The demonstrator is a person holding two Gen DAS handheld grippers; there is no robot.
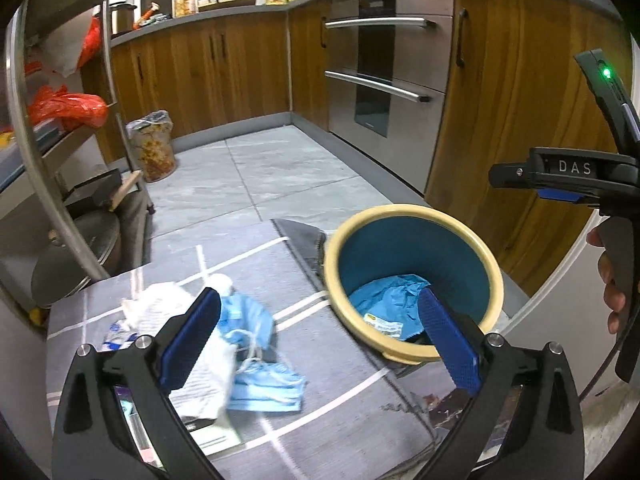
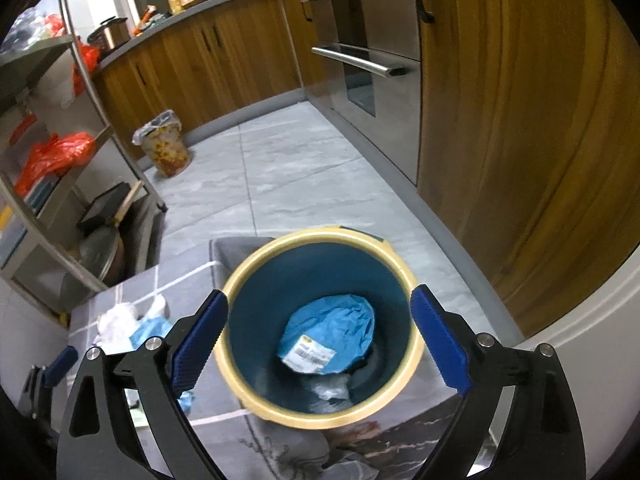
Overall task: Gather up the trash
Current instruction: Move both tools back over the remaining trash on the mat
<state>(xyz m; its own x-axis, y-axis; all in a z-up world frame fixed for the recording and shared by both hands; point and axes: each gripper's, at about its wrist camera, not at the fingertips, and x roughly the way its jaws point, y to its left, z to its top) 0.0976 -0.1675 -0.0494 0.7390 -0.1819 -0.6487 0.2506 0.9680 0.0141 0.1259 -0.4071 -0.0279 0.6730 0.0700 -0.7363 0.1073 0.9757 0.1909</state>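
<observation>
While both sets of jaws stand wide apart holding nothing, the left gripper (image 1: 316, 340) hangs over the surface (image 1: 352, 400) and the right gripper (image 2: 320, 340) over the bin (image 2: 416, 354). "DAS" reads on the right gripper's body at 3 o'clock in the left view. Bin: upright, mouth up, cream rim, teal inside, round. In it a crumpled blue bag (image 2: 332, 328) with a white label (image 2: 308, 354), print unreadable. At 9 o'clock of the bin, on the surface: white paper (image 1: 208, 372), creased, and blue face masks (image 1: 268, 390), flat, long axis 9-to-3, straps loose.
</observation>
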